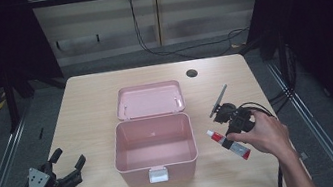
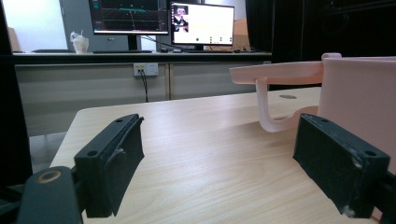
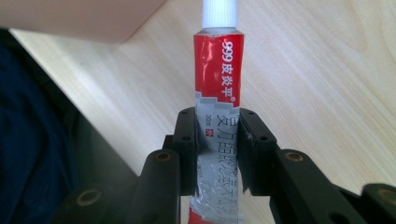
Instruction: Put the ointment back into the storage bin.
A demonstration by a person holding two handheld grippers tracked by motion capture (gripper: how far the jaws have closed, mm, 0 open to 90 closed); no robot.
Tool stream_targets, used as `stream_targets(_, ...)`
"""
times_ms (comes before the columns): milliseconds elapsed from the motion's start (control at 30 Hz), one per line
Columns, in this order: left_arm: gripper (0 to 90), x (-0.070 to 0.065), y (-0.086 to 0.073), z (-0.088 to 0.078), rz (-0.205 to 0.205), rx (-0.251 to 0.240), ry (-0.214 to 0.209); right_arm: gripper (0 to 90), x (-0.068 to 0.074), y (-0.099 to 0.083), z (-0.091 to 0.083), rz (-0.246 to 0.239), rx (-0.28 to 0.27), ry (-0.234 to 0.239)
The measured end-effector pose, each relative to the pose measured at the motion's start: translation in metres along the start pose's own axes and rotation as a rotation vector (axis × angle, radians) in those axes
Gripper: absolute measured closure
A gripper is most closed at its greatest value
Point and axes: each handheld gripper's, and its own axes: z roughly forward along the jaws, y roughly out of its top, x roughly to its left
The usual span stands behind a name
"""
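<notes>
One red-and-silver tube [image 3: 218, 107] reading "999", clamped in right tool [image 3: 218, 154].

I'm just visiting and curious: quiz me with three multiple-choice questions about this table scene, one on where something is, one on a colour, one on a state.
1. Where is the tube relative to the pink box?
A. Inside it
B. To its right
C. On its lid

2. What colour is the tube's cap?
A. White
B. Blue
C. Black

3. How does the box's lid stand?
A. Shut and latched
B. Taken off and lying on the floor
C. Swung open behind the box

Answers:
1 B: the high view shows the tube right of the box, clamped in the right gripper.
2 A: the right gripper view shows a white cap above the red and silver body.
3 C: the lid lies back behind the box, whose inside is bare; the left gripper waits open at the table's left.
</notes>
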Motion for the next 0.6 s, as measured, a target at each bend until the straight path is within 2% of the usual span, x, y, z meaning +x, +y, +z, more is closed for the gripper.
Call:
stream_targets(33,15.6,0.0,0.0,0.0,0.0,0.0,0.0,70.9,0.0,-0.001,-0.001,-0.022,-0.003,-0.002)
stream_targets(133,15.6,0.0,0.0,0.0,0.0,0.0,0.0,70.9,0.002,-0.002,-0.009,-0.032,0.007,-0.017)
stream_targets(167,15.6,0.0,0.0,0.0,0.0,0.0,0.0,70.9,0.003,-0.003,-0.014,-0.01,0.0,0.003)
stream_targets(200,15.6,0.0,0.0,0.0,0.0,0.0,0.0,70.9,0.003,-0.003,-0.014,-0.01,0.0,0.003)
stream_targets(267,15.6,0.0,0.0,0.0,0.0,0.0,0.0,70.8,0.003,-0.003,-0.018,-0.033,0.002,-0.012)
stream_targets(467,15.6,0.0,0.0,0.0,0.0,0.0,0.0,70.8,0.006,-0.003,-0.029,-0.055,-0.004,-0.001)
stream_targets(500,15.6,0.0,0.0,0.0,0.0,0.0,0.0,70.9,0.007,-0.003,-0.034,-0.075,0.005,-0.006)
stream_targets(600,15.6,0.0,0.0,0.0,0.0,0.0,0.0,70.9,0.008,-0.003,-0.038,-0.096,0.008,-0.013)
